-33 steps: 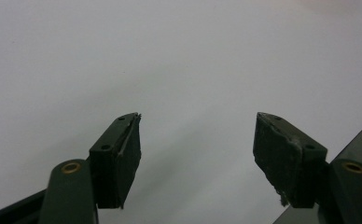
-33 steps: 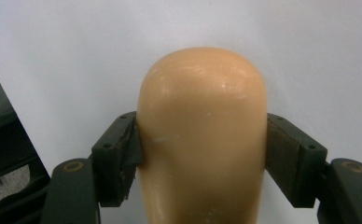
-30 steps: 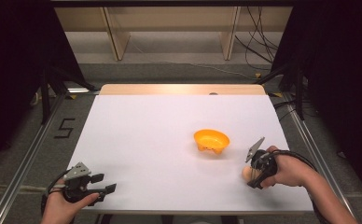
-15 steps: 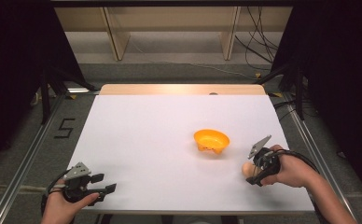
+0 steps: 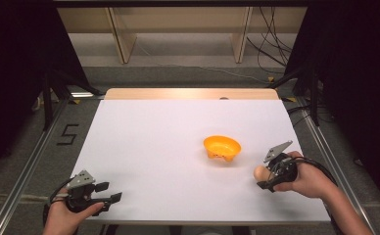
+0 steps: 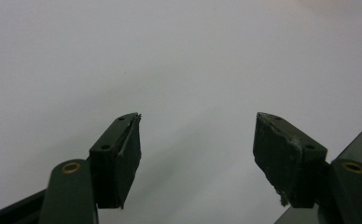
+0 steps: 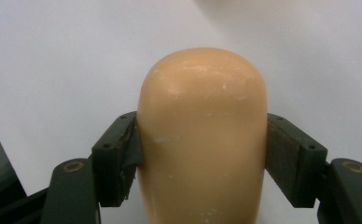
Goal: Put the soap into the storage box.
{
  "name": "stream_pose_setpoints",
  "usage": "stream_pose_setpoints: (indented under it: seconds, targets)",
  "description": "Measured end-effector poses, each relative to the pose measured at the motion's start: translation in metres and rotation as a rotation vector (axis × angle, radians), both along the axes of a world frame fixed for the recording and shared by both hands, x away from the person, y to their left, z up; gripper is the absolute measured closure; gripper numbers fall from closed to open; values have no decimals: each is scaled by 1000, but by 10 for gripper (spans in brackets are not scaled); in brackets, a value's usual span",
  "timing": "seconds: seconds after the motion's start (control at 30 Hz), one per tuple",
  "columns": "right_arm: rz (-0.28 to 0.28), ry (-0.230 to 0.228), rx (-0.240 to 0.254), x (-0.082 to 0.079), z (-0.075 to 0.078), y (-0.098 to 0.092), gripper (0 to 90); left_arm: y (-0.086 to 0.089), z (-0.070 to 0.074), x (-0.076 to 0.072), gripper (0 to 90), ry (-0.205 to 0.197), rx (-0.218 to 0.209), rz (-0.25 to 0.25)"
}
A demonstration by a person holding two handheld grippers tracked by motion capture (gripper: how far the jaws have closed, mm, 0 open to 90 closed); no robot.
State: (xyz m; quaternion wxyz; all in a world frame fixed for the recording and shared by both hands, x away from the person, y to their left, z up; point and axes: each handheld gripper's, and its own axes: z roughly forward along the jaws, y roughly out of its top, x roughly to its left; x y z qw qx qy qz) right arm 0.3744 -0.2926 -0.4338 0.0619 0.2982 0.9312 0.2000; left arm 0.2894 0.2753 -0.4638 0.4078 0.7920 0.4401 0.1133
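A tan egg-shaped object (image 7: 202, 135) sits between both pads of my right gripper (image 7: 202, 154), which is shut on it. From above, the egg (image 5: 260, 173) is just above the white table (image 5: 168, 142) at its right front, held by the right gripper (image 5: 265, 176). An orange bowl (image 5: 222, 147) stands on the table a short way to the upper left of it. My left gripper (image 5: 110, 192) rests at the table's front left corner, open; its jaws (image 6: 198, 140) stand wide apart with only bare white surface between them.
A metal frame rail (image 5: 26, 166) runs along the left of the table and another along the right. Wooden shelf legs (image 5: 122, 41) and loose cables (image 5: 271, 54) lie on the floor beyond the far edge. A "5" marking (image 5: 68, 134) is on the floor at left.
The right gripper with the egg has shifted slightly toward the left and a little higher. The left gripper has stayed in place.
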Motion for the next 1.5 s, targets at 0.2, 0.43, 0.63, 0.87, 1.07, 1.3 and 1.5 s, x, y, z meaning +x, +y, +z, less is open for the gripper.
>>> stream_pose_setpoints:
  seconds: [0.2,0.43,0.63,0.87,1.07,1.3,1.5]
  targets:
    - [-5,-29,39,1,1,0,334,0,0,0,320,-2,1,0]
    - [-50,-50,49,0,3,-2,333,1,1,0,319,1,3,-2]
    - [-43,-86,78,2,4,1,334,0,1,0,320,-6,1,5]
    - [-86,-138,117,5,6,3,334,1,1,0,320,-7,-1,1]
    - [-68,-161,124,7,6,1,334,0,1,-1,320,-4,-13,6]
    - [-81,-194,139,9,10,1,334,1,1,0,320,-6,-1,-1]
    - [-88,-213,157,11,13,3,334,-1,1,-1,320,-10,-16,9]
